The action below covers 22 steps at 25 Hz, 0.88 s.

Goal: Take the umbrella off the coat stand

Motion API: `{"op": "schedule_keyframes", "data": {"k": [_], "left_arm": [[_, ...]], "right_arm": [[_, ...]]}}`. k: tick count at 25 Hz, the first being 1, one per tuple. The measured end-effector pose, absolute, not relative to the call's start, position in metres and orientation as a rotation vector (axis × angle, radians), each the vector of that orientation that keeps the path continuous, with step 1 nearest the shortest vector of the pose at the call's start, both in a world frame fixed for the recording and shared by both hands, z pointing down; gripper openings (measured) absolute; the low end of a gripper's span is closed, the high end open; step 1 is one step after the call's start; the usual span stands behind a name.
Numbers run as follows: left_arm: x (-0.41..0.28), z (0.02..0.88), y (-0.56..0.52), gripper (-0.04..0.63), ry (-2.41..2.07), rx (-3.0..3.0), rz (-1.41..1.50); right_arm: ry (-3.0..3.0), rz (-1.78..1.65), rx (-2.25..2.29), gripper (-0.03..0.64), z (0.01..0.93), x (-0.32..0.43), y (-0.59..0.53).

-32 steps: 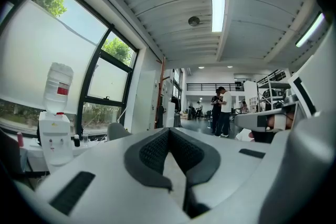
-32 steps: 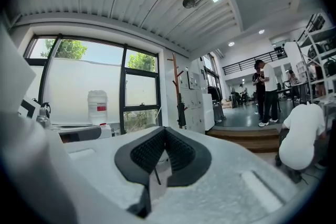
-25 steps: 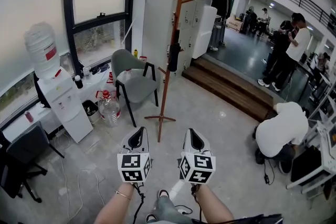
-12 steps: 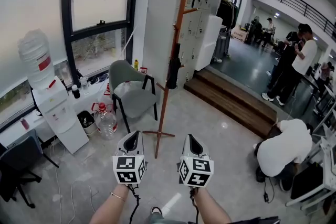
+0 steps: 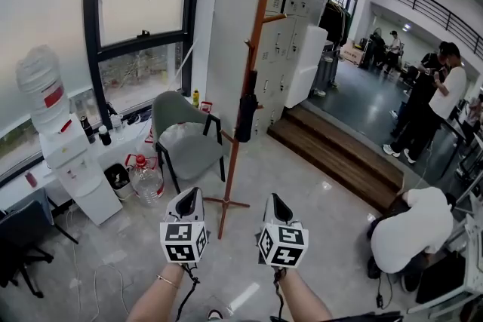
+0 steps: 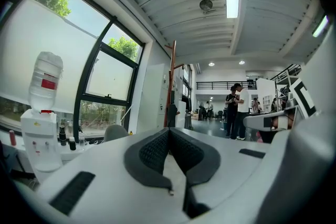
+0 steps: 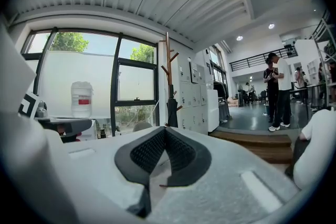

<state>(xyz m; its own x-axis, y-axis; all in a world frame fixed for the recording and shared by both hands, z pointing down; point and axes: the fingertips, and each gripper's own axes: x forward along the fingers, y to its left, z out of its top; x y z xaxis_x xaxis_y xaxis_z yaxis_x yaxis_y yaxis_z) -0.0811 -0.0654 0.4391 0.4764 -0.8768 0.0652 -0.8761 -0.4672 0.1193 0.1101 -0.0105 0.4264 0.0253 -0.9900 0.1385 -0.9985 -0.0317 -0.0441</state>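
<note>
Ahead of right hand-held gripper (image 5: 274,198), umbrella (image 5: 245,117).

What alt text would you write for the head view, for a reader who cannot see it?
A folded black umbrella hangs on a wooden coat stand beside a grey chair. Below, the left gripper and right gripper, both shut and empty, point toward it.

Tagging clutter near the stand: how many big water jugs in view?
2. One jug sits atop the dispenser at left; one stands left of the grey chair. More may be hidden.
</note>
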Motion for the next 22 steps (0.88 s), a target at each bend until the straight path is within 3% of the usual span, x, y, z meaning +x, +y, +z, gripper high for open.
{"op": "schedule_keyframes", "data": {"k": [22], "left_arm": [[-0.047,0.452,-0.236,0.003,-1.541,2.564,0.012]], "right_arm": [[-2.131,0.249,2.202,0.005,0.442,0.151,-0.180]]}}
